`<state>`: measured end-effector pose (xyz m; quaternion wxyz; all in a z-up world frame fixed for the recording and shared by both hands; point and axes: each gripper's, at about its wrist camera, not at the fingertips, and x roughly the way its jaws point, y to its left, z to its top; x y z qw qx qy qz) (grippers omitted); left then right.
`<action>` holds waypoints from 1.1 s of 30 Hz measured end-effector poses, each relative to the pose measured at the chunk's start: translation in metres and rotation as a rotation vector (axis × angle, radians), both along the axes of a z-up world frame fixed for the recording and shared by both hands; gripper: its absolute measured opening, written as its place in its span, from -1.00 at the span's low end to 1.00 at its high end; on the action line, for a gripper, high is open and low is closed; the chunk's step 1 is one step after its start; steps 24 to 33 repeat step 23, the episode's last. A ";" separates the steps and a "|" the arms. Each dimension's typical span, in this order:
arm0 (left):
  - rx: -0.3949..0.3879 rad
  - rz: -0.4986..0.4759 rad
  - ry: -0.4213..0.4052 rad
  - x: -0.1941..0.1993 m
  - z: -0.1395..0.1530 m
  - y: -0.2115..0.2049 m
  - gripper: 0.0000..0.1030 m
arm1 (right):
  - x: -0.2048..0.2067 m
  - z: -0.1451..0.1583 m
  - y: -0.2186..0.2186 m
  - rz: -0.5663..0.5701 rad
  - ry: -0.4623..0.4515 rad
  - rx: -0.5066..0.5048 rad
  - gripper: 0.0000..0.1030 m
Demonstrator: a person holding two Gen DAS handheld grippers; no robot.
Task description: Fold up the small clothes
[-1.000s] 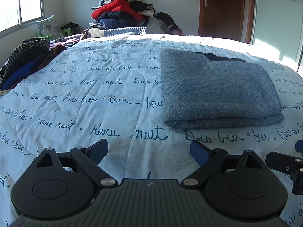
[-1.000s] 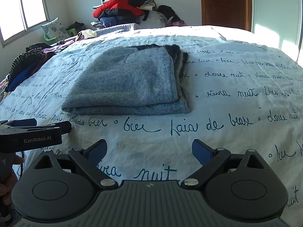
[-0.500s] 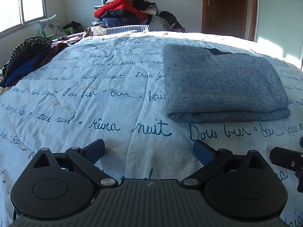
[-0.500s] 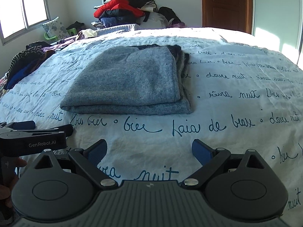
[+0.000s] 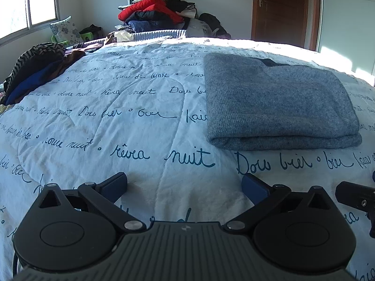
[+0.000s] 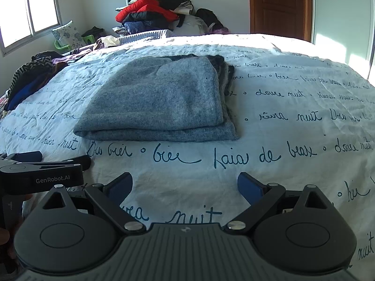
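A grey knit garment [image 5: 276, 103] lies folded into a flat rectangle on the bed's white bedspread [image 5: 121, 121] with blue handwriting. In the right wrist view the garment [image 6: 159, 100] lies straight ahead, its layered edges showing on the right side. My left gripper [image 5: 184, 185] is open and empty, low over the bedspread, short of the garment and to its left. My right gripper [image 6: 185, 183] is open and empty, low over the bedspread in front of the garment. The left gripper [image 6: 23, 161] also shows at the left edge of the right wrist view.
A pile of clothes [image 5: 35, 70] lies on the bed's left edge. A tall heap of clothes with a red jacket [image 5: 152, 7] stands beyond the far end of the bed. A wooden door [image 5: 283, 9] is at the back right, a window [image 5: 25, 2] at the left.
Both views have shifted slightly, so the garment sits a little nearer and lower in frame. Both grippers stay open and empty; the garment has not moved on the bed.
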<state>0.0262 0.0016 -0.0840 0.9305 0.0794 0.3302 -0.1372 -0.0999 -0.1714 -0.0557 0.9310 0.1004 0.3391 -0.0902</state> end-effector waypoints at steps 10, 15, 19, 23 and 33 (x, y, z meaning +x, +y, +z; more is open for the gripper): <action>-0.031 0.003 0.018 0.002 -0.001 0.003 0.99 | 0.000 -0.001 0.000 -0.002 -0.002 0.000 0.89; -0.035 0.004 0.016 0.001 -0.001 0.003 0.99 | 0.000 -0.001 0.000 -0.002 -0.001 -0.001 0.89; -0.054 0.001 0.013 0.002 -0.001 0.006 0.99 | 0.000 -0.002 0.000 0.001 -0.001 -0.003 0.89; -0.084 0.003 0.002 0.000 0.003 0.011 0.99 | -0.001 -0.002 -0.001 0.001 -0.003 -0.003 0.89; -0.084 0.003 0.002 0.000 0.003 0.011 0.99 | -0.001 -0.002 -0.001 0.001 -0.003 -0.003 0.89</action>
